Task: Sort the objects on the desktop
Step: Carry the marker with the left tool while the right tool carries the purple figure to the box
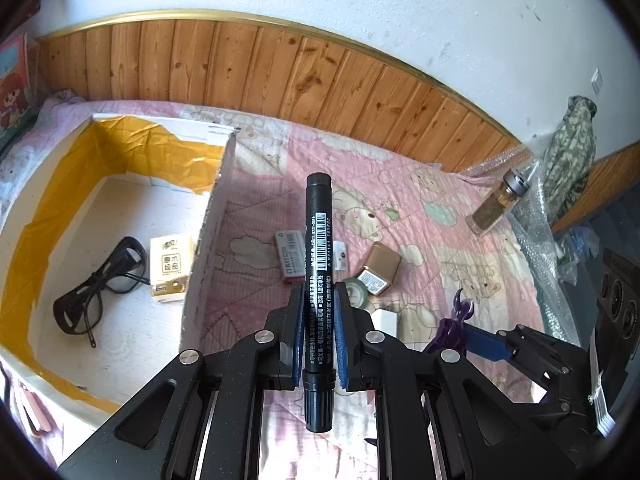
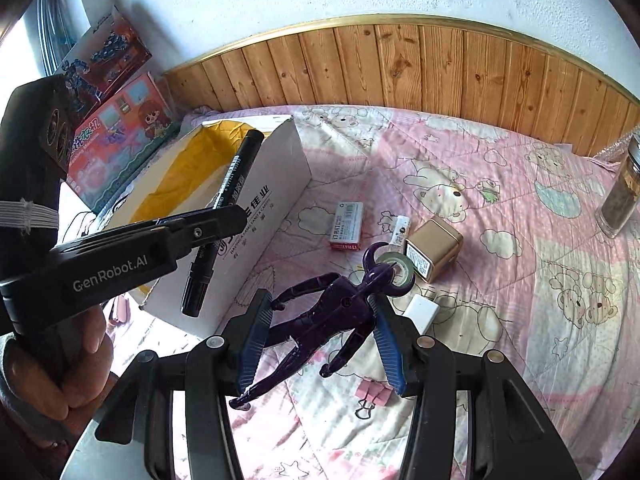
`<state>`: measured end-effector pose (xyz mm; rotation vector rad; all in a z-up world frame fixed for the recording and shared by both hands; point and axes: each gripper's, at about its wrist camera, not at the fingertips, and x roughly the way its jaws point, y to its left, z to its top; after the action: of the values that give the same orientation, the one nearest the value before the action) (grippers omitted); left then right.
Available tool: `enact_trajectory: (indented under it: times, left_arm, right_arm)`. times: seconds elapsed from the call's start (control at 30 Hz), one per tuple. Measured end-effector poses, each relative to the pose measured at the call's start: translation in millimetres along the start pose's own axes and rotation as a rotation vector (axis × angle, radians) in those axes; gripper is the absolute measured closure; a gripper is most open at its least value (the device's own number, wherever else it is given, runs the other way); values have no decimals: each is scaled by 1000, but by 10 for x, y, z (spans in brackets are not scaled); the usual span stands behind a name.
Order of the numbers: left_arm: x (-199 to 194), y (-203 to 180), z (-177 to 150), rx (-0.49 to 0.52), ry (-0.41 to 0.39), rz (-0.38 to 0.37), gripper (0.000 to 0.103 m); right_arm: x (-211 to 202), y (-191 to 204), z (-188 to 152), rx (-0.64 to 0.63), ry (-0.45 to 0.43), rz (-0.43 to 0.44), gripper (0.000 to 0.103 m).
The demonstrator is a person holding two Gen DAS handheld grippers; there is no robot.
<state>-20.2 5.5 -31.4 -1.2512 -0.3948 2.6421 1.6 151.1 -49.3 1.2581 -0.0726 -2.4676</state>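
My left gripper (image 1: 318, 292) is shut on a black marker (image 1: 319, 264), held lengthwise above the pink quilt, just right of the white cardboard box (image 1: 208, 216). The box holds black glasses (image 1: 100, 284) and a tissue pack (image 1: 170, 270). My right gripper (image 2: 318, 304) is shut on a dark purple action figure (image 2: 320, 312), held above the quilt. From the right wrist, the left gripper (image 2: 224, 216) with the marker (image 2: 224, 204) sits beside the box (image 2: 264, 216).
On the quilt (image 2: 520, 320) lie a staples box (image 2: 346, 226), a gold tin (image 2: 434, 248), a tape roll (image 2: 398, 266), a small white tube (image 2: 400, 230), a white block (image 2: 420, 312) and pink binder clips (image 2: 376, 394). A glass jar (image 2: 622, 196) stands far right. Toy boxes (image 2: 116, 148) lean at the wall.
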Motion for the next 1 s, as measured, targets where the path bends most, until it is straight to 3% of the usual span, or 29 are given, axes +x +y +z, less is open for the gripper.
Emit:
enact_trajectory:
  times: [1.0]
  left_arm:
    - [-570,1014,49,-109,-82,98,90]
  right_arm:
    - [81,920,154,-127,-48,74,52]
